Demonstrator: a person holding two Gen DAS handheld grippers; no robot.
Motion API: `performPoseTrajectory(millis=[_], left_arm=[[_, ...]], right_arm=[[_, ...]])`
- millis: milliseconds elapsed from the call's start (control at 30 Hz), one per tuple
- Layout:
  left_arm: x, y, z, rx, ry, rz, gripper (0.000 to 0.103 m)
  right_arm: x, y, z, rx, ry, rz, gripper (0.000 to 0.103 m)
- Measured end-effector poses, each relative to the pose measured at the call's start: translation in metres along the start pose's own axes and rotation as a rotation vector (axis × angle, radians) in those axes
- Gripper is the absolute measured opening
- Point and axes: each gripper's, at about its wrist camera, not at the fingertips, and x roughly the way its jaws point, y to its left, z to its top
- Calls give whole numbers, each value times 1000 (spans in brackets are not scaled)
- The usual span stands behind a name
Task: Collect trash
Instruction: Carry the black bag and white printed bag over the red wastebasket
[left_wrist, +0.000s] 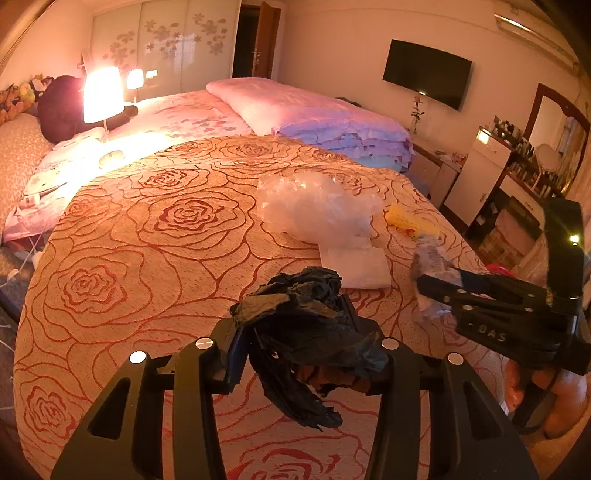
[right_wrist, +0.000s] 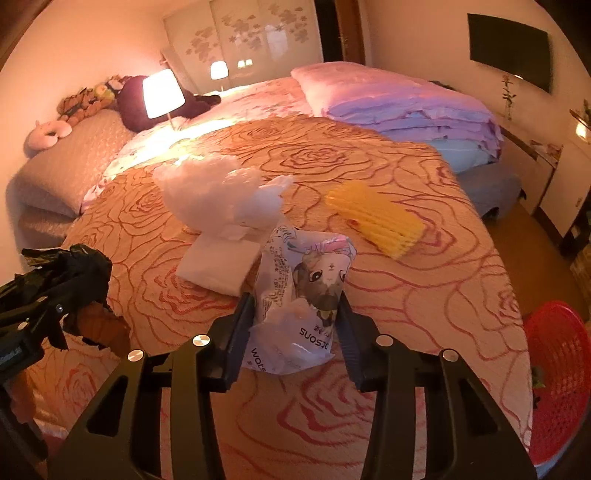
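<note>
Mid-task by my read: left gripper clamped on a crumpled black bag; right gripper clamped on a printed white wrapper, both held above the near edge of the bedspread; nothing dropped yet into the red basket on the floor at right; left on the bed: clear plastic bag, folded white tissue, yellow ridged piece; basket cut off at frame edge, contents unclear; brown item under the black bag unidentifiable.
</note>
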Motion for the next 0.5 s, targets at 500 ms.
performPoseTrajectory(millis=[500], left_arm=[[-2, -18, 7, 21, -15, 1, 43]], right_arm=[[-54, -37, -10, 71, -114, -102, 43]])
